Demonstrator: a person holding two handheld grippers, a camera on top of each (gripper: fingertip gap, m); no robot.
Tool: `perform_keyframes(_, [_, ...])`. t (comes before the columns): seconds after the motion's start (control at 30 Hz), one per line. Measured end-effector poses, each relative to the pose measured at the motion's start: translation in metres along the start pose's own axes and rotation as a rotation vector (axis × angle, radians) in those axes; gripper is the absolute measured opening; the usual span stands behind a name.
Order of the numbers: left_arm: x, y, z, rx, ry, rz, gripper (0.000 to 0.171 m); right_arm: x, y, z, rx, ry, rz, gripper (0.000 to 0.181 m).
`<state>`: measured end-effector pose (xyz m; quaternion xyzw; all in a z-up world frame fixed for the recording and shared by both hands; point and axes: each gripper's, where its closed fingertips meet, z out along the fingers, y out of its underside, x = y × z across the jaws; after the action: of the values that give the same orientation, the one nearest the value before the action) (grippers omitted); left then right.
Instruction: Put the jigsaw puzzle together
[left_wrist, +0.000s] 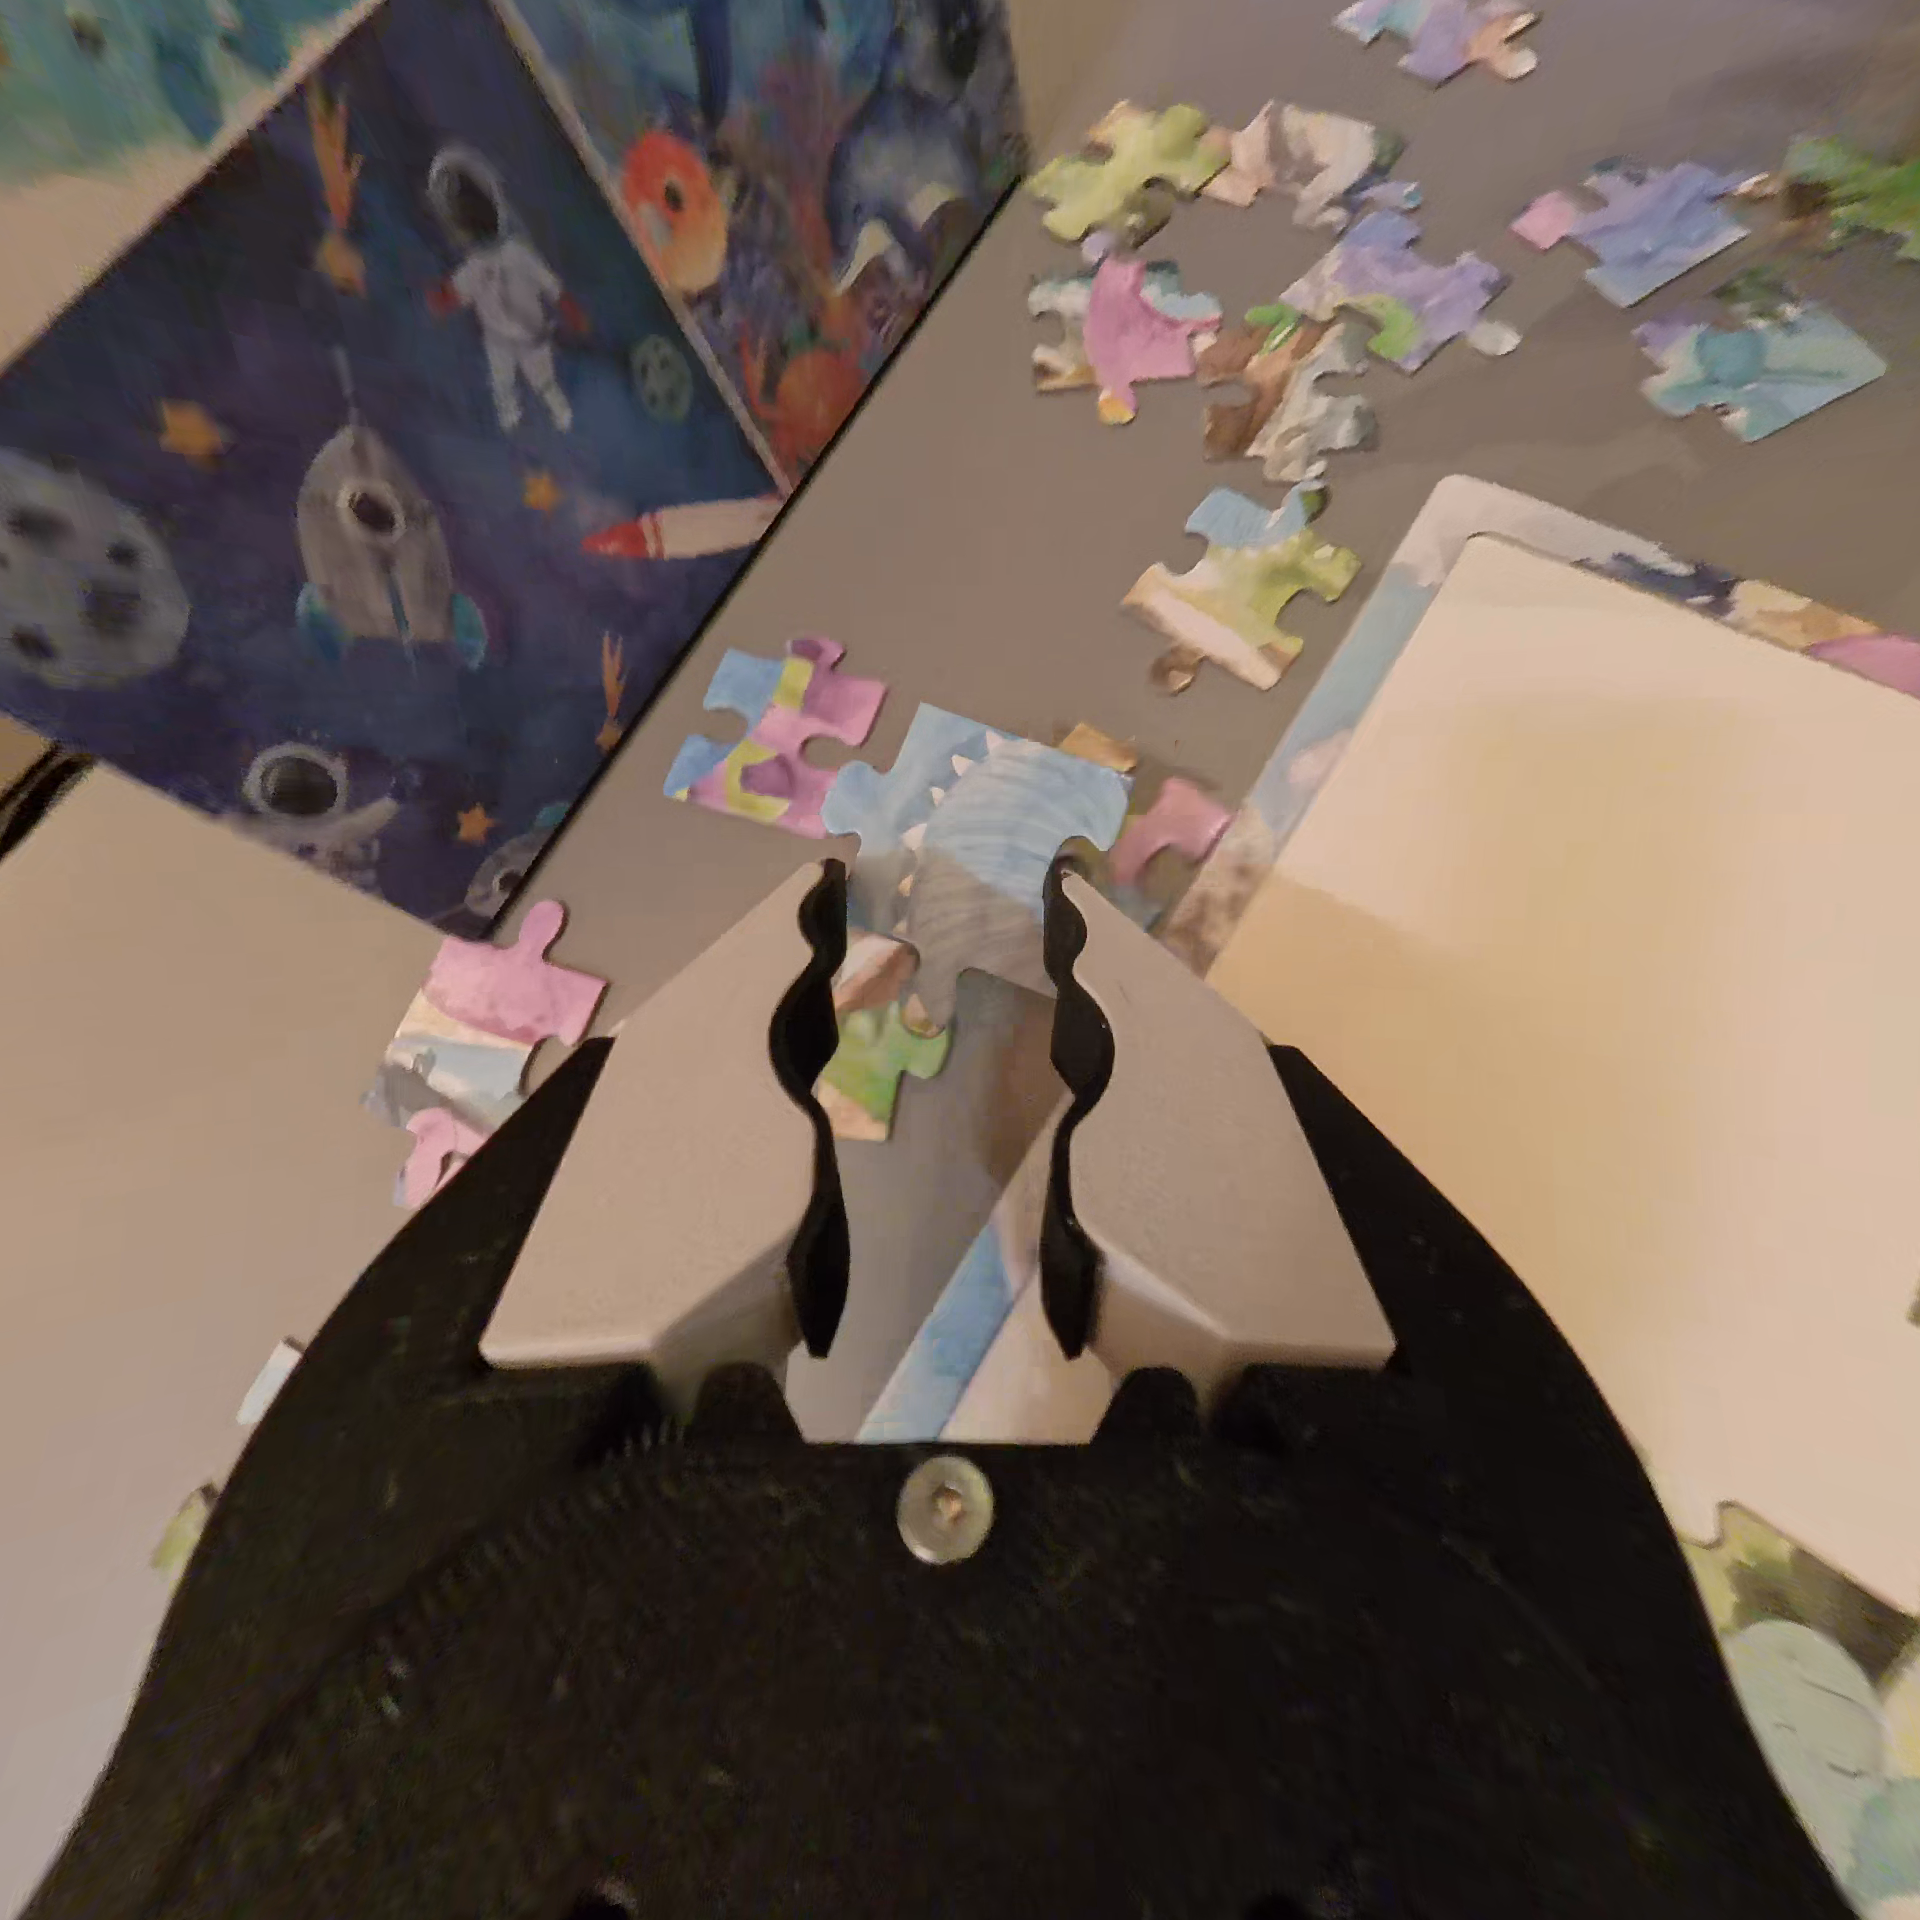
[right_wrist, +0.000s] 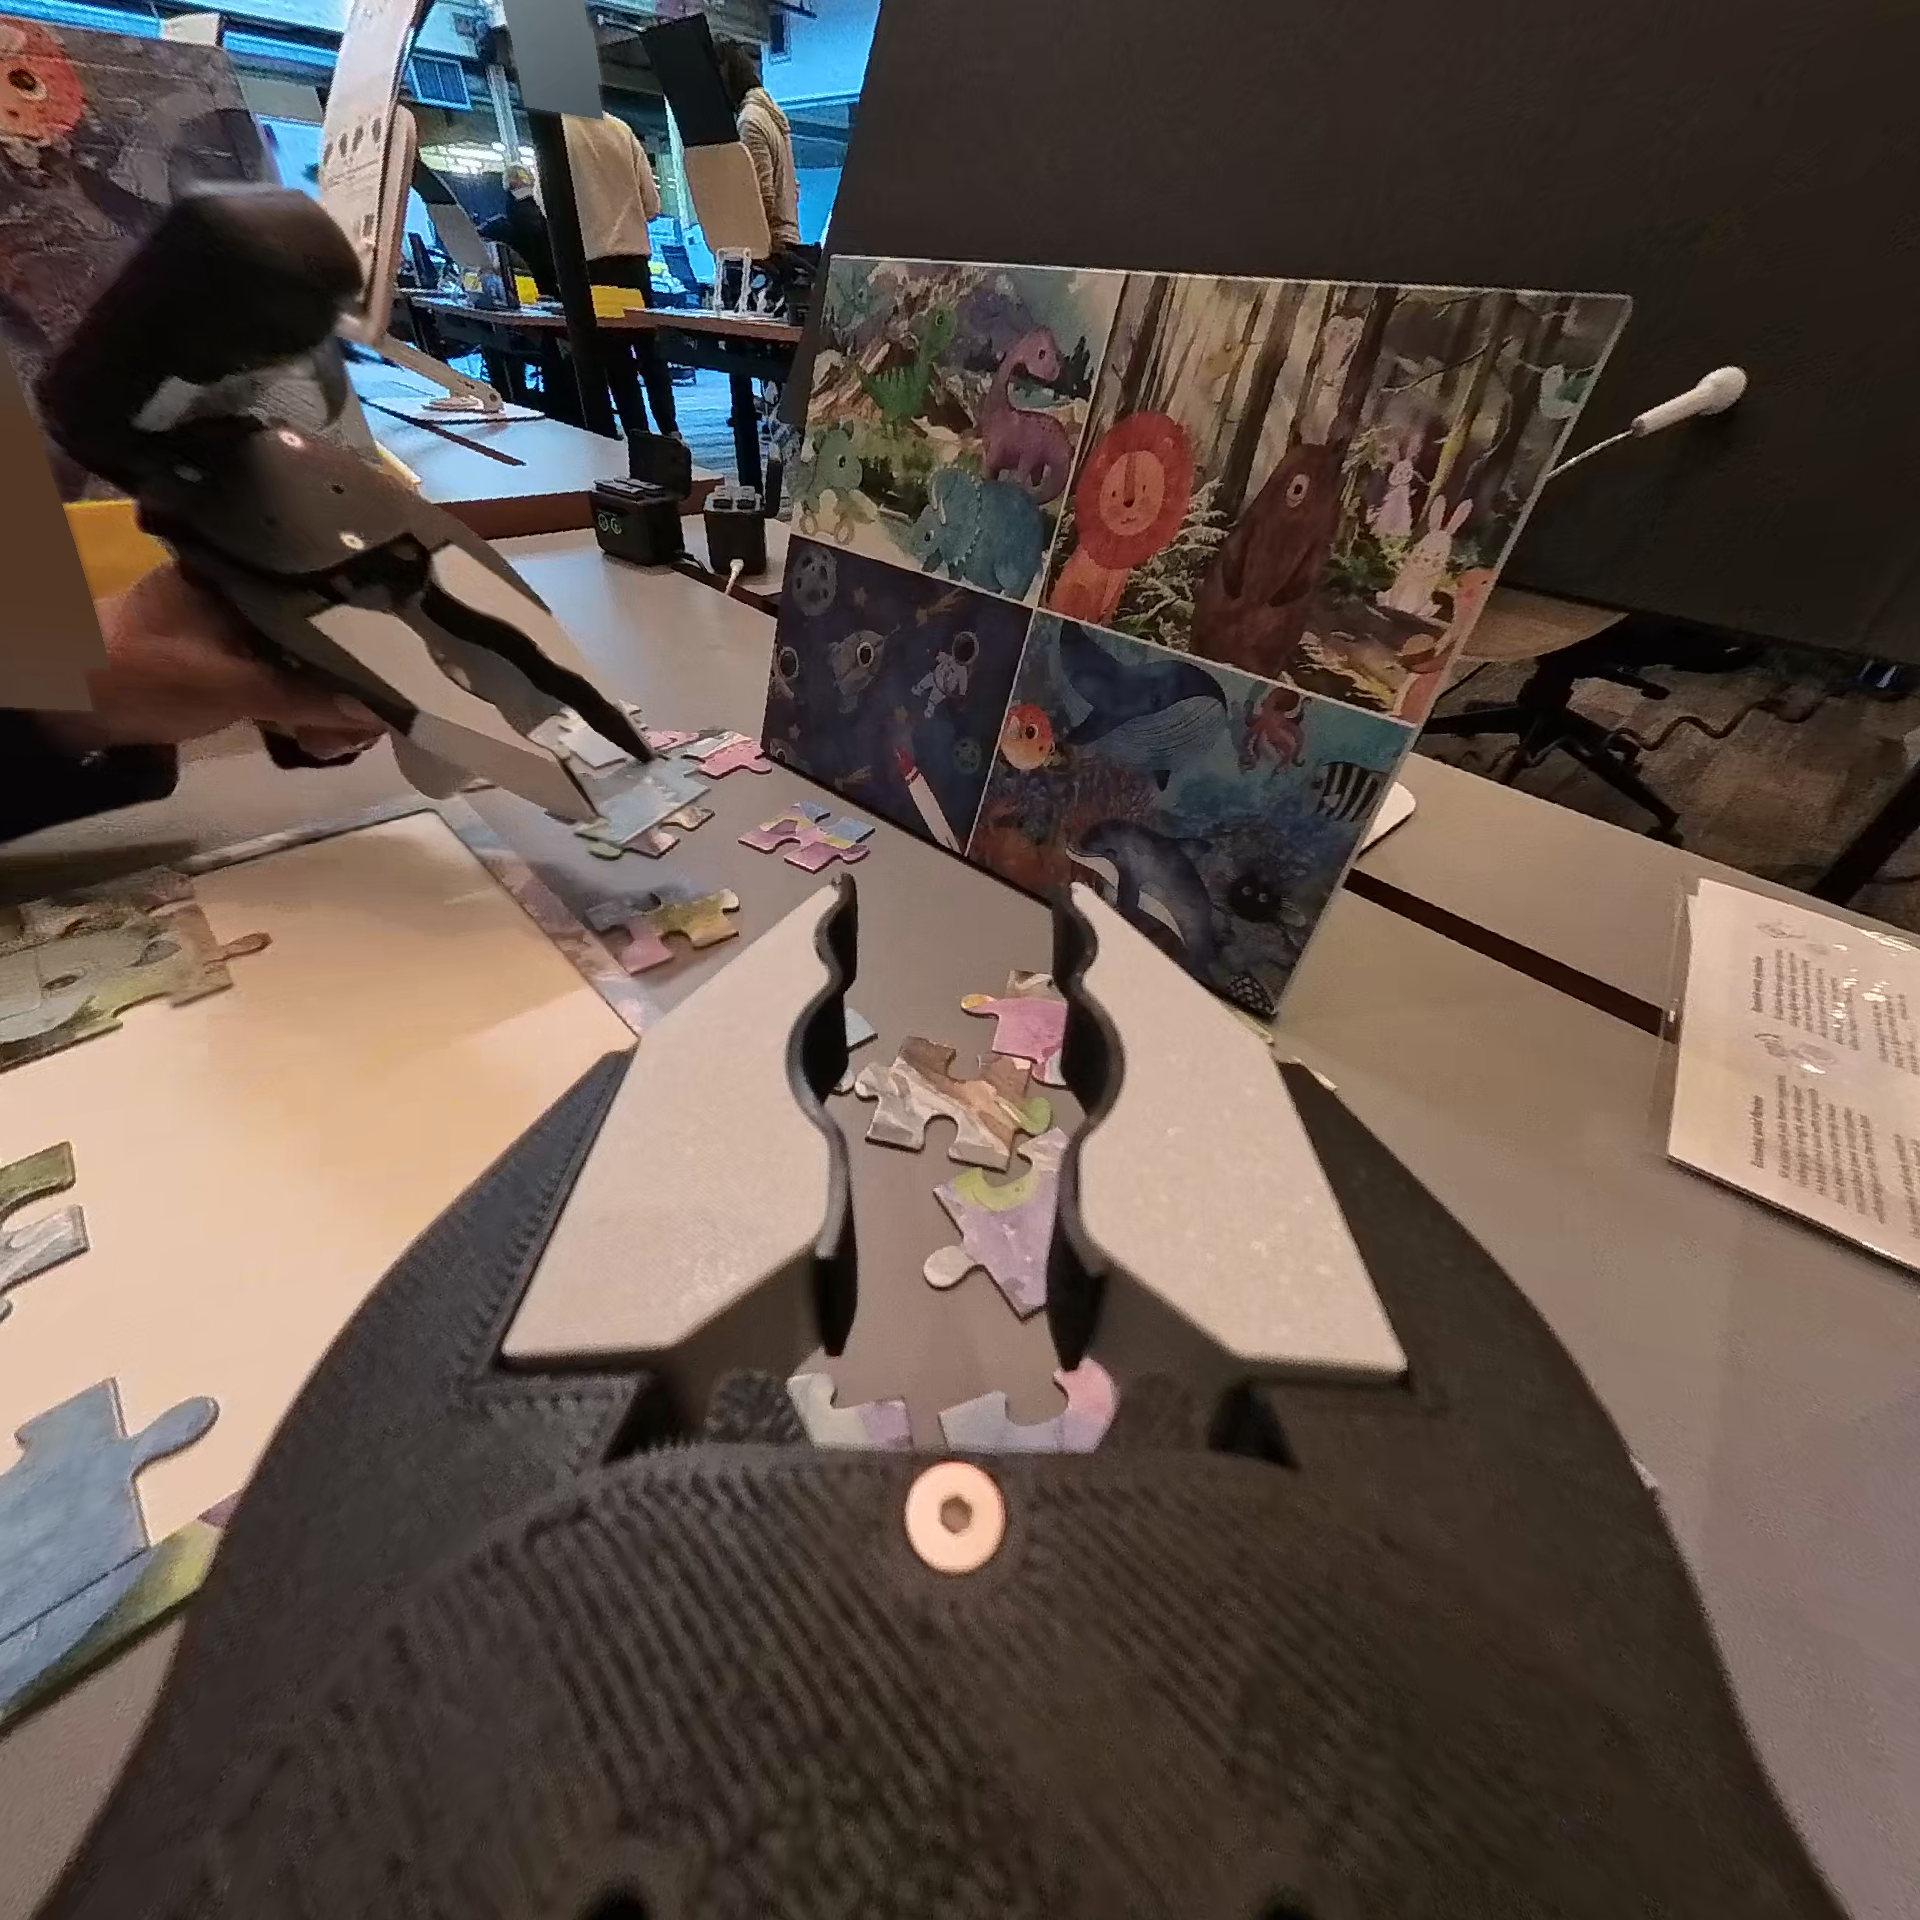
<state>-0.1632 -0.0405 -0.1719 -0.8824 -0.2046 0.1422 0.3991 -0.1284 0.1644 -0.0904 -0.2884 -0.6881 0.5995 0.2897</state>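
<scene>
While we look along our left gripper (left_wrist: 948, 883), its fingers sit spread around a blue dinosaur piece (left_wrist: 987, 821) beside the puzzle tray's (left_wrist: 1351, 665) corner. Our right gripper (right_wrist: 951, 914) hangs spread over loose pieces (right_wrist: 951, 1101) on the grey table (right_wrist: 1558, 1455).

Left gripper (left_wrist: 948, 883) jaws parted around a blue puzzle piece (left_wrist: 987, 821) on the grey table (left_wrist: 935, 540).
</scene>
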Motion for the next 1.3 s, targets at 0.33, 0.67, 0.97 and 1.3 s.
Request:
perform_keyframes(0.33, [0.112,-0.046,-0.002,0.071,0.211,0.135,0.036,0.0,-0.001,0.0,0.001,0.003,-0.007,0.036])
perform_keyframes(0.67, [0.172,-0.032,0.012,-0.003,0.338,0.144,0.037,0.0,-0.001,0.0,0.0,0.003,-0.007,0.036])
perform_keyframes(0.97, [0.201,-0.011,0.022,-0.115,0.377,0.179,0.037,0.0,0.0,0.0,-0.005,0.005,-0.01,0.036])
perform_keyframes(1.3, [0.206,-0.003,0.027,-0.158,0.32,0.238,0.037,0.0,0.0,0.0,-0.008,0.008,-0.015,0.036])
